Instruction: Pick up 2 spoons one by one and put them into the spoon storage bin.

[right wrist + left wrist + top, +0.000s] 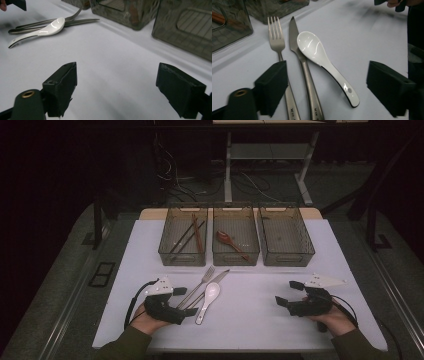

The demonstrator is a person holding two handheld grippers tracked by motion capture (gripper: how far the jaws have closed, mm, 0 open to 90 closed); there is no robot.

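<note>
A metal fork (202, 281), a metal knife (218, 277) and a white ceramic spoon (210, 295) lie side by side on the white table (250, 320), left of centre. My left gripper (185, 301) rests low at their handle ends, open. In the left gripper view its pads (272, 87) stand either side of the handles of the fork (276, 37), knife (293, 37) and spoon (312, 48), pressing on none. My right gripper (287, 293) is open over bare table at the right, nothing between its jaws (116, 72). From there the spoon (50, 26) lies far left.
Three smoky plastic bins stand in a row at the back. The left bin (183, 256) holds chopsticks (187, 237), the middle bin (235, 257) a wooden spoon (227, 240), and the right bin (286, 258) has nothing in it. Dark floor surrounds the table.
</note>
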